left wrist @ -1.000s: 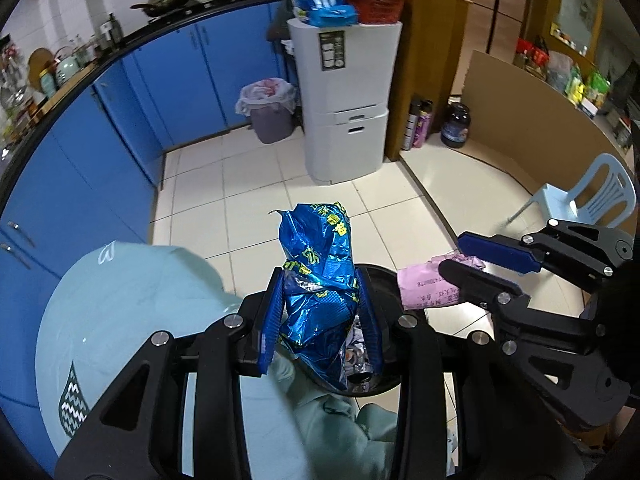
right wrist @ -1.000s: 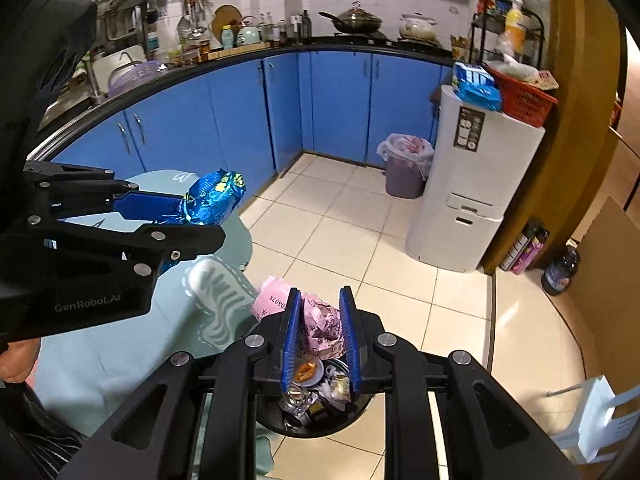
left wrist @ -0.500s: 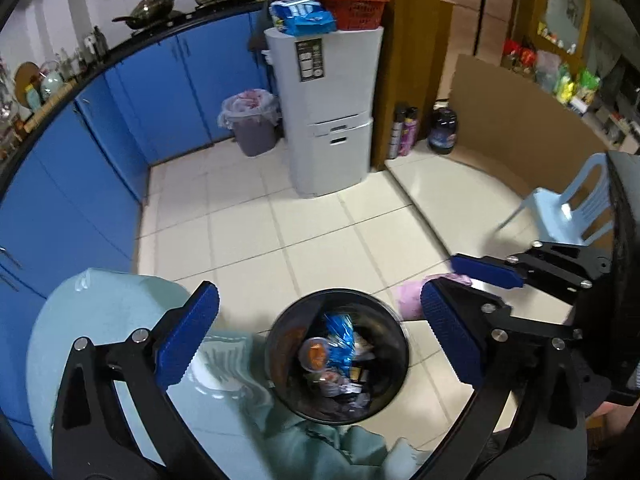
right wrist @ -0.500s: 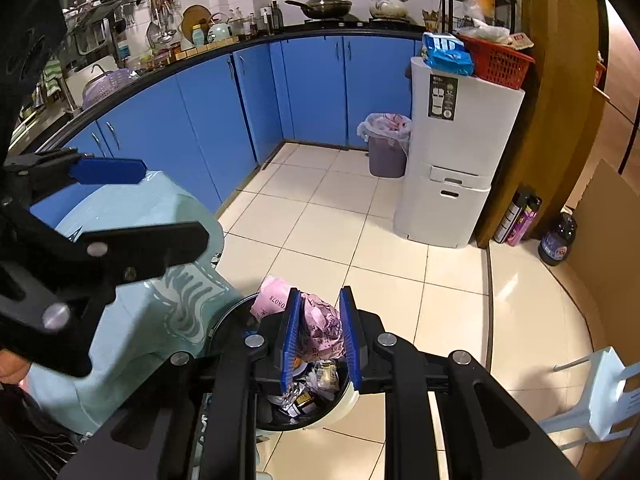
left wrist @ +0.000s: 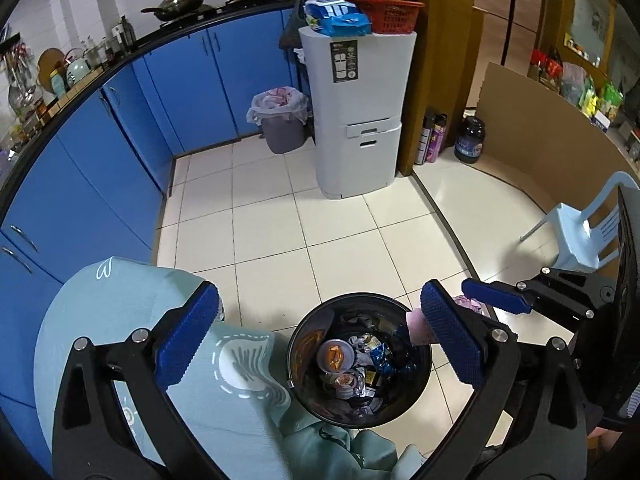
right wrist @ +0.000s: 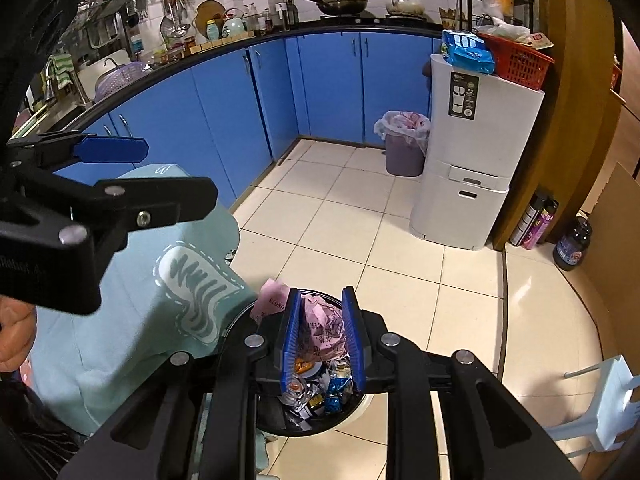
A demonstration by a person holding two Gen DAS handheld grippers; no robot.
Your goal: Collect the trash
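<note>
Currently the left gripper (left wrist: 320, 338) is spread wide and empty above the black trash bin (left wrist: 298, 364), which holds mixed wrappers and stands on the tiled floor (left wrist: 340, 232); the right gripper (right wrist: 322, 338) clamps a crumpled pink wrapper (right wrist: 320, 330) directly over the bin opening

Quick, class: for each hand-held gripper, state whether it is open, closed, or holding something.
Left hand-held gripper: open, holding nothing, above the black bin.
Right hand-held gripper: closed on the crumpled pink wrapper, over the bin.
</note>
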